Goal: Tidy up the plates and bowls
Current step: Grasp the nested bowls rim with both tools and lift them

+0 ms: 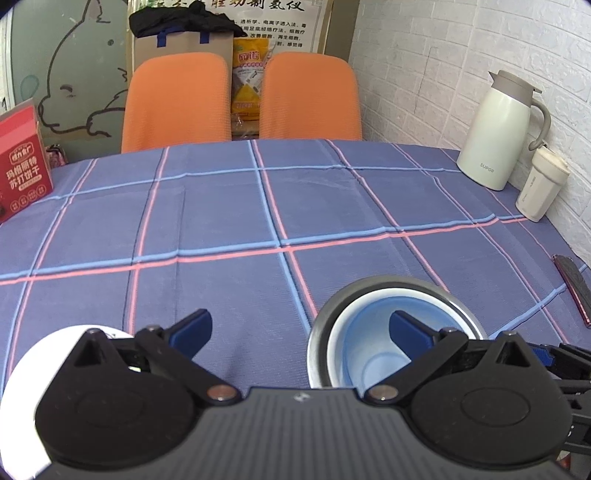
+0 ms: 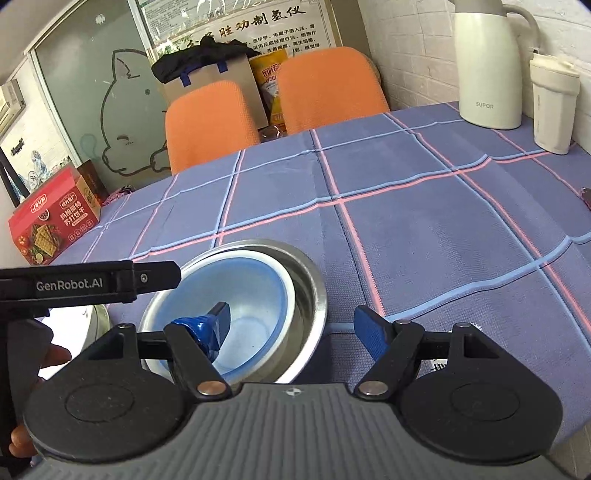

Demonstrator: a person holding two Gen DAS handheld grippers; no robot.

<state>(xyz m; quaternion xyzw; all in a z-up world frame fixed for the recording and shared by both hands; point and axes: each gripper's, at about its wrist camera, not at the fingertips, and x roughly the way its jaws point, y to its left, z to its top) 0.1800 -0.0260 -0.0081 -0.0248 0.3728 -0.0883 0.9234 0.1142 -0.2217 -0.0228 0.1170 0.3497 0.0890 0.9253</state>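
From my station I see both grippers spread wide and holding nothing. The left gripper (image 1: 299, 332) hovers low over the checked tablecloth (image 1: 229, 206), its right fingertip hanging above the nested bowls. The right gripper (image 2: 291, 328) is likewise parted, its left finger (image 2: 218, 321) poised over the bowls' opening, the other out over cloth.

The stack is a blue bowl (image 2: 251, 295) sitting inside a steel bowl (image 2: 314, 291), near the table's front edge. In the left wrist view the same pair shows as the blue bowl (image 1: 373, 343) within the steel rim (image 1: 391, 284). A white plate (image 1: 22, 376) lies at lower left, mostly hidden behind the gripper body; I think it is a plate, though too little shows to be certain.

Readable writing: "GenRobot.AI" on the black arm of the left gripper (image 2: 70, 284) crossing the right wrist view, and "SUPOR" on the cream thermos jug (image 2: 484, 66) by the brick wall, with a cream tumbler (image 2: 552, 107) just beside it. A red cracker box (image 2: 55, 221) carries Chinese print, as does the wall poster (image 2: 255, 29) behind the two orange chairs (image 2: 210, 122).
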